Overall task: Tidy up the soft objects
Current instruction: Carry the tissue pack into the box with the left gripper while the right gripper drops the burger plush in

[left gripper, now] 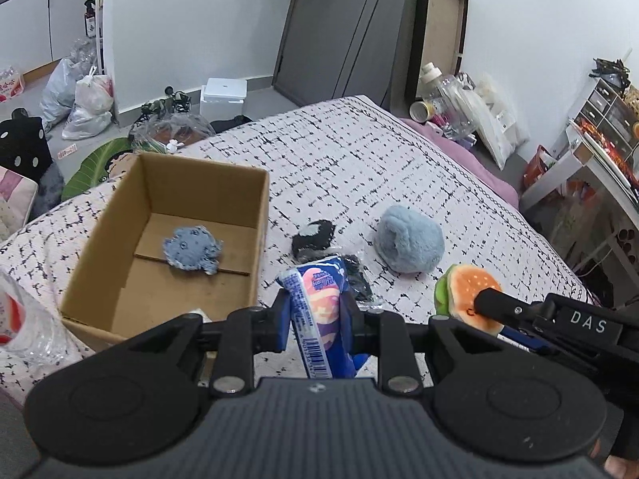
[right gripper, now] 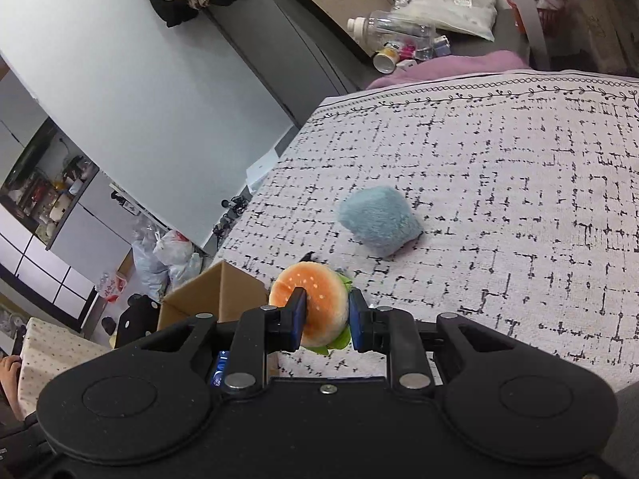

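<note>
My left gripper (left gripper: 315, 311) is shut on a blue snack packet (left gripper: 319, 311) and holds it above the bed, just right of an open cardboard box (left gripper: 120, 255). A blue knitted piece (left gripper: 191, 248) lies inside the box. My right gripper (right gripper: 325, 313) is shut on a plush hamburger (right gripper: 315, 303), which also shows in the left wrist view (left gripper: 465, 291). A fluffy light-blue plush (left gripper: 409, 243) lies on the bed; it also shows in the right wrist view (right gripper: 379, 225). A black soft item (left gripper: 313, 237) lies beside it.
The bed cover (left gripper: 359, 159) is white with black marks. A plastic bottle (left gripper: 20, 319) sits at the left. Bottles and bags (left gripper: 455, 107) are piled past the far bed edge. A white shelf (left gripper: 579, 167) stands right. The box edge shows in the right wrist view (right gripper: 215, 291).
</note>
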`<state>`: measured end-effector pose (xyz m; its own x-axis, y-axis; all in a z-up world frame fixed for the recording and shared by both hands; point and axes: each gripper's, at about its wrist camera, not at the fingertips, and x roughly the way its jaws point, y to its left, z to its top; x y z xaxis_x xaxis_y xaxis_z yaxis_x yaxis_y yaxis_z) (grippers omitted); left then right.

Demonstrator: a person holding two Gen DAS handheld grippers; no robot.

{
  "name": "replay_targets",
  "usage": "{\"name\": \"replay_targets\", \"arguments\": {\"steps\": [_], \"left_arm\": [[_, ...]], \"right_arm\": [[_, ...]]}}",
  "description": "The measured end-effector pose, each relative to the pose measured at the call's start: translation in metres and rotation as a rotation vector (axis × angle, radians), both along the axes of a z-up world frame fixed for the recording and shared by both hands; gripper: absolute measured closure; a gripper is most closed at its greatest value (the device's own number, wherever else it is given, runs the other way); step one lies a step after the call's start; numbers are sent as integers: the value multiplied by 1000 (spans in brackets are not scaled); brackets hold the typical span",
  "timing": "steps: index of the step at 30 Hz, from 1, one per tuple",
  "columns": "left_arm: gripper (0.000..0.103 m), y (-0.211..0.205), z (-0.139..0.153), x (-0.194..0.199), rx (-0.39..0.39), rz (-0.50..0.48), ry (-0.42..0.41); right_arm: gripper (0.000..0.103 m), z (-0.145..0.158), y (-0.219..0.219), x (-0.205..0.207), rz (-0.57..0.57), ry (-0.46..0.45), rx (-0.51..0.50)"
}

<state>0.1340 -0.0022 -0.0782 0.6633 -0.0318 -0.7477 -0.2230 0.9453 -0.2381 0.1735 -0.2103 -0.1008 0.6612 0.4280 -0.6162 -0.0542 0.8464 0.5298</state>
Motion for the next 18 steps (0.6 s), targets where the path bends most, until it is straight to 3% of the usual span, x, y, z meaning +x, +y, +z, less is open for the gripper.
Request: {"name": "replay_targets", "arguments": {"steps": [18], "left_arm": [[79,50,10,-12,-16,67,-36]], "right_arm": [[81,16,46,-7,52,-33,-39]]}}
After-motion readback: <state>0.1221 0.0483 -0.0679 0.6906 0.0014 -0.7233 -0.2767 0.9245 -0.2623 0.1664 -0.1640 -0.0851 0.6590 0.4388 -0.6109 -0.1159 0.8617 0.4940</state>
